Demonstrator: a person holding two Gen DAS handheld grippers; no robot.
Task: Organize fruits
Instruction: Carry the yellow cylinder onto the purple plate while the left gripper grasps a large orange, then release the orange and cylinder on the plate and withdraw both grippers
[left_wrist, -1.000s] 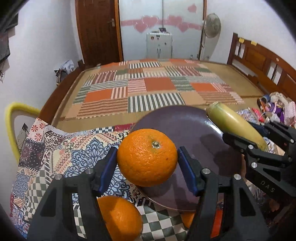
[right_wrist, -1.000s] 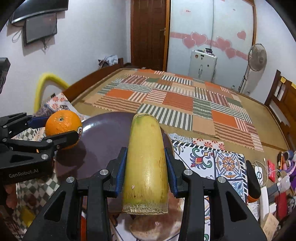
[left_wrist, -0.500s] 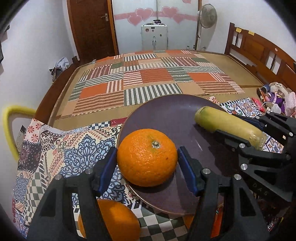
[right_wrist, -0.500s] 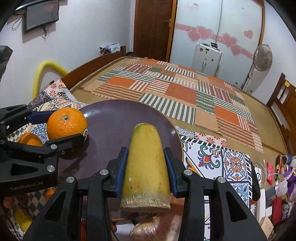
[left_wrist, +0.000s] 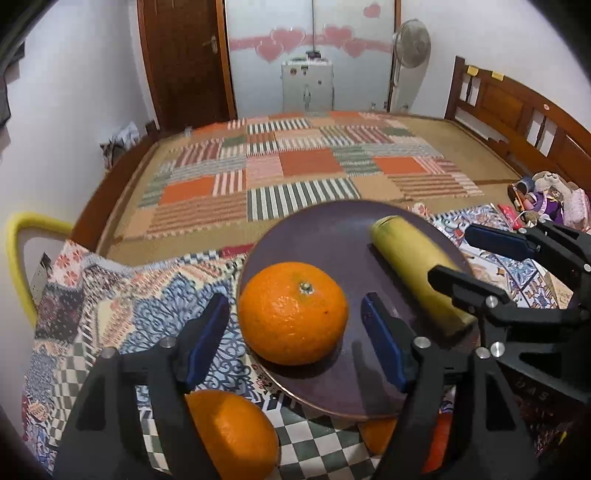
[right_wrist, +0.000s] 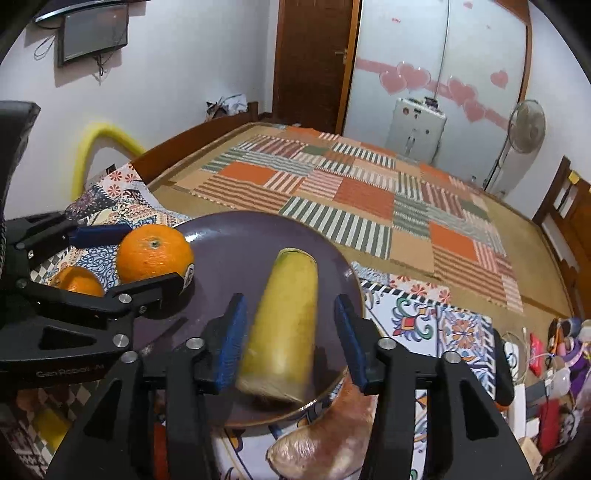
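Observation:
An orange (left_wrist: 293, 312) (right_wrist: 155, 254) rests on the left part of a purple plate (left_wrist: 325, 240) (right_wrist: 240, 240). My left gripper (left_wrist: 295, 345) (right_wrist: 127, 260) straddles it with jaws opening, and a gap shows at each blue pad. A yellow-green stalk piece (left_wrist: 417, 273) (right_wrist: 284, 325) lies on the right part of the plate, blurred. My right gripper (right_wrist: 290, 343) (left_wrist: 476, 262) stands around it with jaws opening, its pads off the piece.
Two more oranges (left_wrist: 229, 432) (left_wrist: 376, 432) lie on the patterned cloth (left_wrist: 110, 295) near the plate's front rim. A brownish root (right_wrist: 325, 443) sits below the plate. A patchwork mat (left_wrist: 295, 173) stretches behind, with a yellow chair (left_wrist: 22, 251) at left and clutter (right_wrist: 554, 350) at right.
Both grippers came down over the plate and opened. The orange and the stalk piece, gripped before, now lie loose on the plate.

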